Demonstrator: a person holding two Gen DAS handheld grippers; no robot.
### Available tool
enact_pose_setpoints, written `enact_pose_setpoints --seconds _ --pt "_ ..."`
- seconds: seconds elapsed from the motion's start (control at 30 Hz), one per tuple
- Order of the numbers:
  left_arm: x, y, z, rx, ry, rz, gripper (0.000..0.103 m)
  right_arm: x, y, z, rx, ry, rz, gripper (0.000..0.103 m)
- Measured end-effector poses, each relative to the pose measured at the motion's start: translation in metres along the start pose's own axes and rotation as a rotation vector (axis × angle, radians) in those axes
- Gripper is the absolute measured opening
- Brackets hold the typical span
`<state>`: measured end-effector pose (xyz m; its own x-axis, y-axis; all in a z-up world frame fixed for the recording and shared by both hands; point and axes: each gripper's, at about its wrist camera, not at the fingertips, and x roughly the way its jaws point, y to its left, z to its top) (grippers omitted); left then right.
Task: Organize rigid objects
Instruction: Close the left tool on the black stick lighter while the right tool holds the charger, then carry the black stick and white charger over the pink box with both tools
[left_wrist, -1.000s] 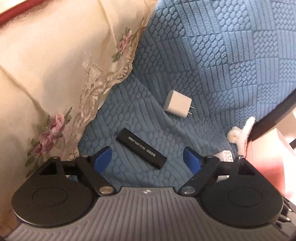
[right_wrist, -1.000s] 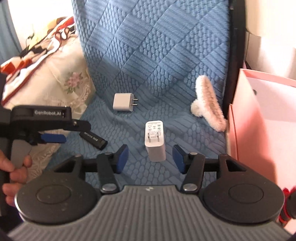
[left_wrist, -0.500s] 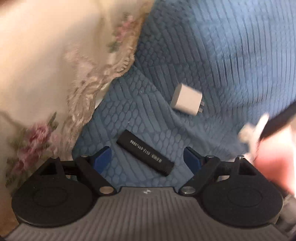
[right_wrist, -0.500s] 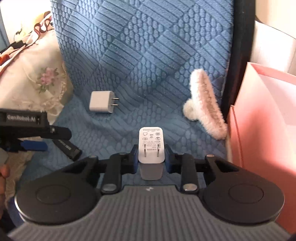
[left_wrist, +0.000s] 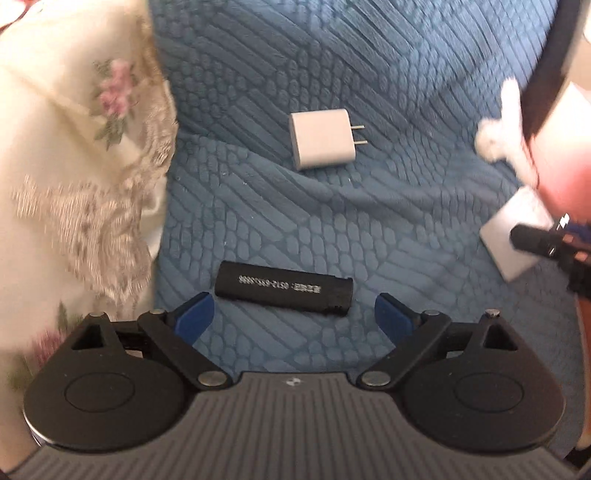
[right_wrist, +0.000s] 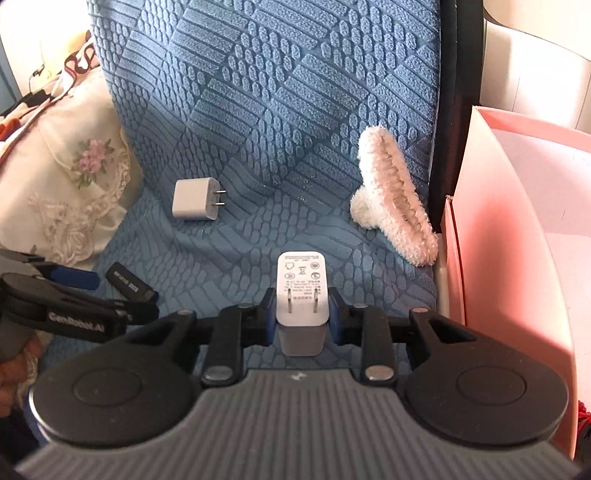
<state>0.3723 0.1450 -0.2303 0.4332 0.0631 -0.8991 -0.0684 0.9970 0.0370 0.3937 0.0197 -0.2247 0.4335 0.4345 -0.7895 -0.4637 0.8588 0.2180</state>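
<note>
On the blue seat cushion (right_wrist: 258, 236), the right gripper (right_wrist: 302, 314) pinched a white charger (right_wrist: 302, 291); the left gripper (left_wrist: 293, 317) stood spread wide, apparently just short of a black stick (left_wrist: 283, 292), another charger (left_wrist: 321, 138) beyond.

The left claw (left_wrist: 294, 314) sits low in the middle of its own view with its two blue fingers (left_wrist: 194, 316) wide apart and nothing between them. The right claw (right_wrist: 302, 309) is in the lower middle of its view, and its blue fingers are pressed tight on both sides of a white charger (right_wrist: 301, 295). In the right view, the left claw shows at the lower left edge, with a bit of the hand (right_wrist: 16, 363) that holds it.
</note>
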Motion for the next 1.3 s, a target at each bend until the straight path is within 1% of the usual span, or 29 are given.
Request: enact_pose_setpoints --seconds 0.13,0.2,0.3,0.43,0.53,0.6,0.73,0.8,0.93,1.1,1.3 --pt "0.005 0.003 0.005 0.093 0.007 0.004 0.096 0.000 -0.003 0.001 0.012 0.004 0.008 0.031" --pt "0.007 0.008 0.006 0.114 0.009 0.015 0.096 0.001 -0.003 0.001 0.012 0.004 0.008 0.031" --pt "0.010 0.014 0.007 0.129 0.004 -0.022 0.096 0.001 -0.003 0.001 0.016 0.004 0.008 0.031" --pt "0.011 0.015 0.007 0.150 -0.019 -0.050 0.095 0.002 -0.002 0.002 0.019 0.003 0.007 0.031" --pt "0.011 0.016 0.006 0.122 -0.009 -0.074 0.094 0.002 -0.002 0.002 0.018 0.002 0.006 0.031" --pt "0.010 0.014 0.005 0.118 -0.015 -0.082 0.086 0.002 -0.002 0.002 0.017 0.002 0.006 0.031" --pt "0.005 0.007 0.000 0.109 -0.018 -0.083 0.086 0.002 -0.002 0.002 0.017 0.003 0.006 0.031" --pt "0.001 0.004 -0.002 0.087 -0.027 -0.082 0.086 0.002 -0.003 0.002 0.016 0.003 0.007 0.031" --pt "-0.013 -0.001 -0.004 0.012 -0.048 -0.082 0.086 -0.003 -0.001 0.000 0.001 -0.006 0.006 0.031" --pt "-0.035 -0.010 -0.014 -0.089 -0.093 -0.136 0.086 -0.014 0.000 -0.004 -0.010 -0.021 0.005 0.031" --pt "-0.058 -0.028 -0.040 -0.177 -0.120 -0.184 0.086 -0.038 0.002 -0.014 -0.013 -0.048 0.003 0.031"
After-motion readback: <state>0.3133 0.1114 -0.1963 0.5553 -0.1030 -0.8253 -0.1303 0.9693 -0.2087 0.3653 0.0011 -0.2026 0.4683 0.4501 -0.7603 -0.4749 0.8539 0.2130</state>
